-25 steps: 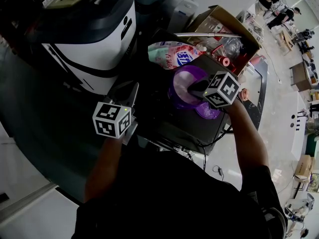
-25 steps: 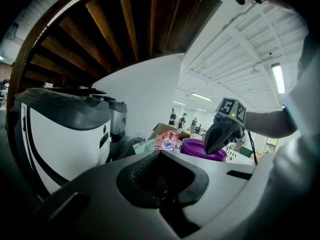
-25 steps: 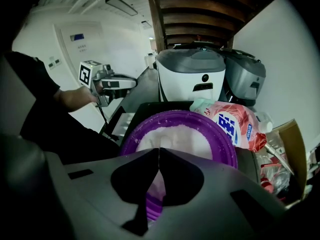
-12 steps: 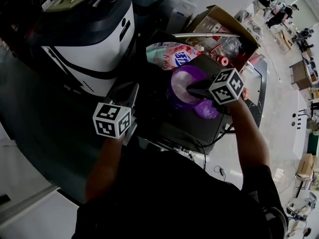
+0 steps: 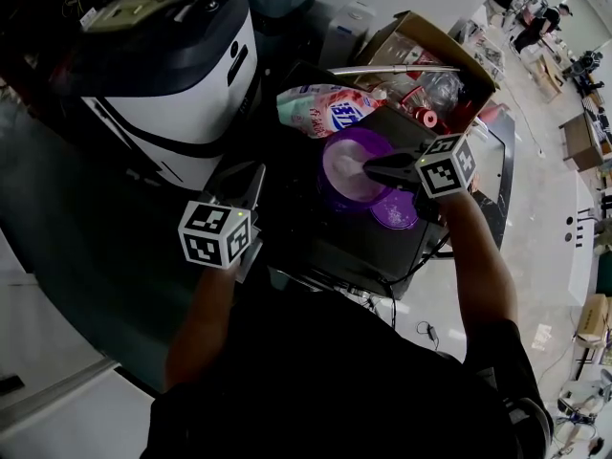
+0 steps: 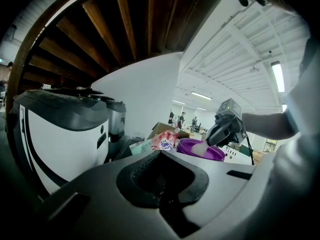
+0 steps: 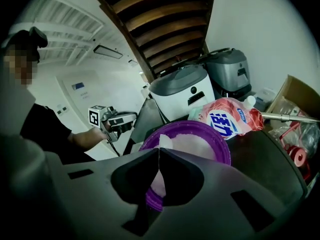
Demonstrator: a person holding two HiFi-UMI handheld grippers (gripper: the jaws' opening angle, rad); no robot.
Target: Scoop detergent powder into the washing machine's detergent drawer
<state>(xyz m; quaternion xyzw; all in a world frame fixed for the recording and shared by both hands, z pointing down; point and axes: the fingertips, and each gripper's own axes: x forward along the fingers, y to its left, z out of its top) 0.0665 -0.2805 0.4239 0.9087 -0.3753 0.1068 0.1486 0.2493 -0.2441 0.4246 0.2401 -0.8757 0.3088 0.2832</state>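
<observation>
The right gripper reaches in from the right, forearm stretched over the dark surface. Its fingers are clenched on the handle of a pale scoop, whose head dips into the white powder in the purple bowl.

The left gripper hovers to the left of the bowl, near the washing machine. Its fingers are pressed together on nothing and point toward the far side.

A detergent bag lies just beyond the bowl's far rim, and a purple lid lies beside the bowl's near right edge, under the right gripper. A cardboard box crowds the far right. Bare surface lies between the left gripper and the bowl.
</observation>
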